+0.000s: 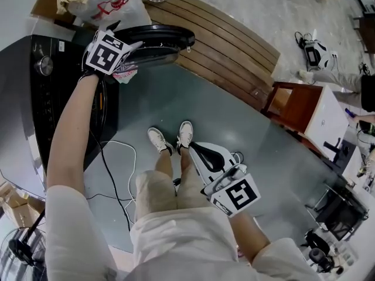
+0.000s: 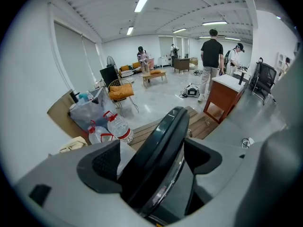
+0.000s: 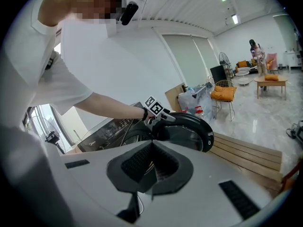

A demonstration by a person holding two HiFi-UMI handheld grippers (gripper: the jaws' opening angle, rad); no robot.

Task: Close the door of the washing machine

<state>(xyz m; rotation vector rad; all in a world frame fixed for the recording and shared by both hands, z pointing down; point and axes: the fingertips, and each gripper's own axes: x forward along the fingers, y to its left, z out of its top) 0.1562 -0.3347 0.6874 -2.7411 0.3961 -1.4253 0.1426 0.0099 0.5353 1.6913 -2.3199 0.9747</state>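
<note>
Jaws of the left claw (image 2: 152,162) stand apart with the thick dark rim of the door (image 2: 163,141) between them. The pads press on it from both sides, so this claw is grasping the door. The door is round and stands swung open from the front of the washing machine (image 1: 55,92), out over the grey floor.

Only the left gripper view shows that grip up close. The head view shows the claw's marker cube sitting at the door's edge. The right gripper view shows the whole round door from farther off, with the left claw at its top edge.

The right claw (image 3: 150,169) is clenched with nothing in it. It hangs well away from the washing machine, low by the person's legs.

Past the open door lie long wooden slats (image 1: 231,45). Near the machine's far corner sit two water bottles (image 2: 116,129), a plastic bag (image 2: 90,110) and a cardboard box (image 2: 59,112). A white cable (image 1: 120,168) runs over the floor beside the machine, close to the person's white shoes (image 1: 171,138). A red-brown cabinet (image 2: 222,100) stands past the slats, and people (image 2: 211,56) stand far across the room.

The left arm (image 1: 67,133) reaches out straight along the washing machine. The right arm (image 1: 258,239) is bent and kept close to the body.
</note>
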